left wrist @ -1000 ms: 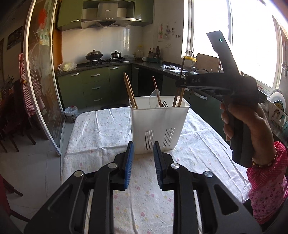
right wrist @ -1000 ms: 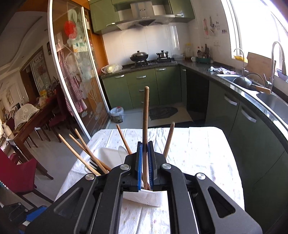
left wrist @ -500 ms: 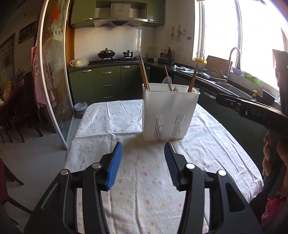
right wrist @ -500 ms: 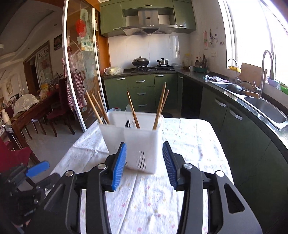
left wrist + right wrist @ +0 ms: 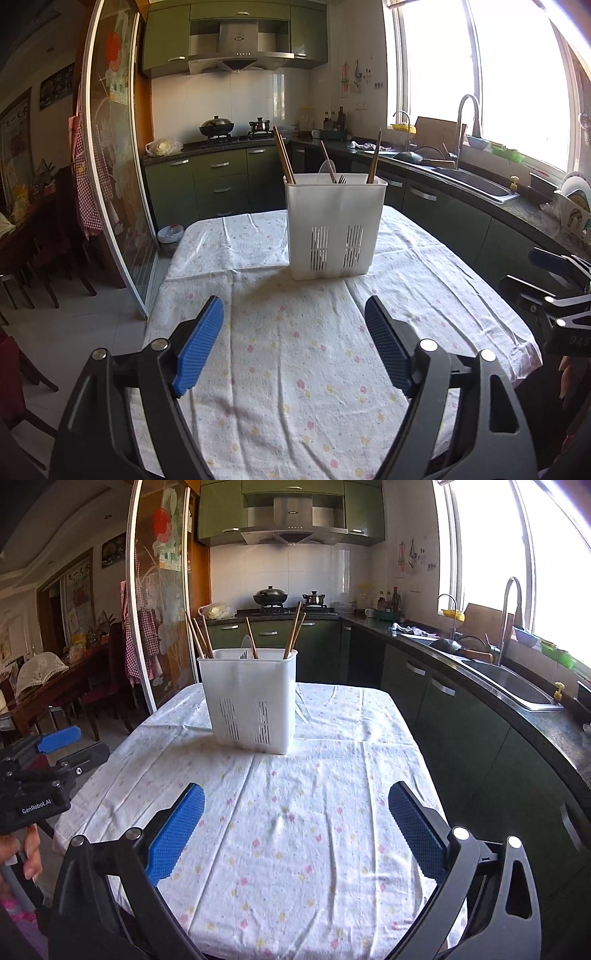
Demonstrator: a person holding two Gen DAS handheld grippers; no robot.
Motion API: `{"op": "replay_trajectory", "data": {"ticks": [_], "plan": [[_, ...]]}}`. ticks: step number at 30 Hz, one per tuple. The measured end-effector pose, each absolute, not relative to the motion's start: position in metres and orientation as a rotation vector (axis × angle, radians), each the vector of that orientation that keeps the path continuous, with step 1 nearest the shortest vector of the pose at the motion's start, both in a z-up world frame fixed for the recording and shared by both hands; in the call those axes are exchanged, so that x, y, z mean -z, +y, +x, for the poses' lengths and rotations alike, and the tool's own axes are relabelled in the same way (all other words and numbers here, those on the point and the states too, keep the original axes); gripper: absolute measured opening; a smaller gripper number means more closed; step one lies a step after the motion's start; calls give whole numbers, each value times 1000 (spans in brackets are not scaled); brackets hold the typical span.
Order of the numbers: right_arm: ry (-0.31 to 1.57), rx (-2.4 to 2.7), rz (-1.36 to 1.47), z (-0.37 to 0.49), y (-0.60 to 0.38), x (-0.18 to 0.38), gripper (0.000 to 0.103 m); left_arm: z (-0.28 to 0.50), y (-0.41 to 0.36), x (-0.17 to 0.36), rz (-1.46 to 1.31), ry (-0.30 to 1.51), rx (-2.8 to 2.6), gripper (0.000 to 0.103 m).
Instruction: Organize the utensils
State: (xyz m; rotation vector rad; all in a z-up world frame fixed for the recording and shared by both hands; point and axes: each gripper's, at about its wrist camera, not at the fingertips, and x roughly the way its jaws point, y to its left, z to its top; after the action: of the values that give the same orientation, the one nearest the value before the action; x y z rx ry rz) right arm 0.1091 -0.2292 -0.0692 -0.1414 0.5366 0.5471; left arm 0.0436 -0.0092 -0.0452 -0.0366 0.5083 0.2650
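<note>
A white slotted utensil holder [image 5: 335, 229] [image 5: 250, 698] stands upright on the flowered tablecloth [image 5: 295, 354] [image 5: 303, 812], past the middle of the table. Several wooden chopsticks [image 5: 283, 157] [image 5: 293, 631], a fork [image 5: 341, 180] and a pale spoon [image 5: 327, 170] stick out of its top. My left gripper [image 5: 293, 343] hovers over the near cloth, well short of the holder, its jaws opening with nothing between them. My right gripper [image 5: 295, 827] also hangs back from the holder, jaws opening wide and empty.
A sliding glass door [image 5: 110, 177] and dining chairs [image 5: 44, 258] lie left of the table. Green kitchen cabinets [image 5: 461, 709], a sink [image 5: 513, 683] and a dish rack [image 5: 572, 214] run along the right. A person's fingers [image 5: 29, 853] hold the left tool's handle.
The right gripper let go of a wooden chopstick, now in the holder, and drew back, opening wide. The left gripper also pulled back and widened from nearly shut.
</note>
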Motion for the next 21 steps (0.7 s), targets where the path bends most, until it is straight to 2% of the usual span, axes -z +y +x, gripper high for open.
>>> {"op": "replay_trajectory", "data": {"ticks": [7,21], "plan": [[492,-522,-127,95,-246,45,98,21,-13,17,-26,438,-272,95],[427,-552,-121,67,-253,13,98,3,-18,-4,-39,414,-270,96]]}}
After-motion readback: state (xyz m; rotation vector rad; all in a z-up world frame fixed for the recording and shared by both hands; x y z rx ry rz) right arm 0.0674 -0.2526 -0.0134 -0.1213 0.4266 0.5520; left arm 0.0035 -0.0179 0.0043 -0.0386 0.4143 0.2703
